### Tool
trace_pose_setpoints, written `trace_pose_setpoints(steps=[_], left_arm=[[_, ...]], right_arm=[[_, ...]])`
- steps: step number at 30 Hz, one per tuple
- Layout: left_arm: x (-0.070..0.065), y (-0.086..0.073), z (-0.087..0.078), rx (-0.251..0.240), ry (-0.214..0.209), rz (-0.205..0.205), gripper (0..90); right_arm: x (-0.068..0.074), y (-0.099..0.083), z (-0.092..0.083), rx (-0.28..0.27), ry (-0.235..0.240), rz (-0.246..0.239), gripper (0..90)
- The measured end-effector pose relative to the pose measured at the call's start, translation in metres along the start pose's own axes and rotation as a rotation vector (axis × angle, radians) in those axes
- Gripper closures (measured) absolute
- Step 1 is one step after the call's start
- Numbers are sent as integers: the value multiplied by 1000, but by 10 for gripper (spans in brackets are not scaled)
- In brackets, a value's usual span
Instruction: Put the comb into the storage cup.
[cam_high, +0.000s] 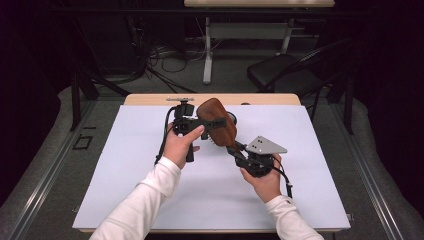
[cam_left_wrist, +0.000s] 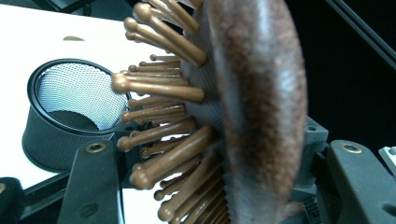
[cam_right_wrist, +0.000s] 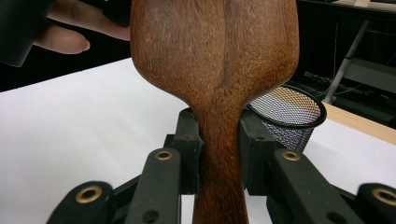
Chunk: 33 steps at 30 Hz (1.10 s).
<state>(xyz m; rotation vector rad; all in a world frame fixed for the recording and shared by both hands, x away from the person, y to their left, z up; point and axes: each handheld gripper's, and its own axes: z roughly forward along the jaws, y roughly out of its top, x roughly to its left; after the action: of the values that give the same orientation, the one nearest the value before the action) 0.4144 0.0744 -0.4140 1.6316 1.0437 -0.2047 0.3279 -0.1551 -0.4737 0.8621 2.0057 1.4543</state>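
A brown wooden hairbrush (cam_high: 218, 121) is held up over the white mat between both grippers. My right gripper (cam_high: 233, 149) is shut on its handle (cam_right_wrist: 219, 154), one jaw pressed on each side. My left gripper (cam_high: 215, 122) spans the brush head, one jaw by the bristle tips (cam_left_wrist: 154, 135) and the other against the smooth wooden back (cam_left_wrist: 261, 107), and it looks shut on it. The brush back (cam_right_wrist: 212, 42) faces the right gripper view. A hand's fingers (cam_right_wrist: 70, 32) show at that view's upper left.
A black mesh cup (cam_high: 233, 118) stands upright on the mat just behind the brush, open top up (cam_left_wrist: 70, 100) (cam_right_wrist: 289, 112). The white mat (cam_high: 150, 180) covers the wooden table (cam_high: 150, 99). A dark chair (cam_high: 285, 72) and another table's legs stand beyond.
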Motion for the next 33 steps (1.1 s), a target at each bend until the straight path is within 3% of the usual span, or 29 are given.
trace_pose_setpoints(steps=[11, 18, 33], left_arm=[[2, 0, -1, 1, -13, -18, 409], [5, 0, -2, 3, -32, -60, 435], [3, -1, -4, 11, -11, -101, 452]], right_arm=[[0, -1, 1, 2, 5, 4, 720], [0, -2, 1, 4, 9, 4, 720], [-1, -4, 4, 9, 20, 1, 719]])
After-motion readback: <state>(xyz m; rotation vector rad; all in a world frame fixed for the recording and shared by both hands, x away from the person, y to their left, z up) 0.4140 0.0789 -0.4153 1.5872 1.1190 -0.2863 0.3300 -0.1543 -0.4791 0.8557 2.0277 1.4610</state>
